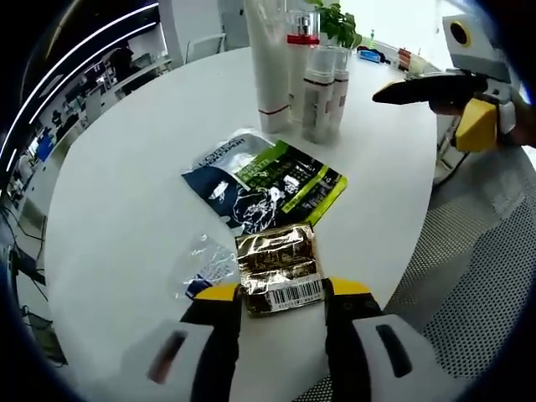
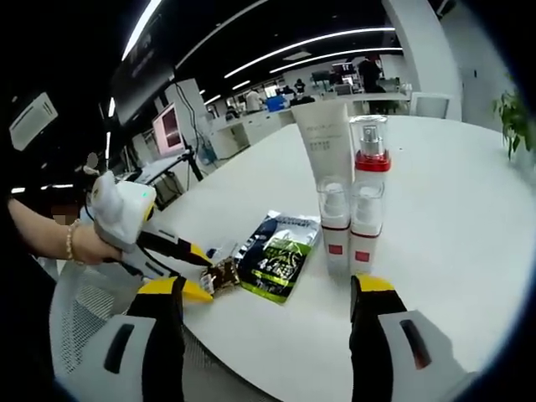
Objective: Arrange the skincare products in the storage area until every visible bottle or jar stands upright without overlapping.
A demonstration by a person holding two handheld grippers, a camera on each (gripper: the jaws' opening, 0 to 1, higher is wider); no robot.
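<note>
Between our left gripper's [image 1: 283,295] spread-apart jaws we're seeing the flat gold foil sachet [image 1: 279,268] lying, long axis pointing away; right gripper [image 2: 268,293] is hanging wide apart too.

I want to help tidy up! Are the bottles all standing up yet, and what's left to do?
The tall tube and three pump bottles already stand upright together. The left gripper has its jaws around a gold packet, open or shut I can't tell. The right gripper is open, holding nothing. Still lying flat: the dark-green packet and a clear wrapper.
</note>
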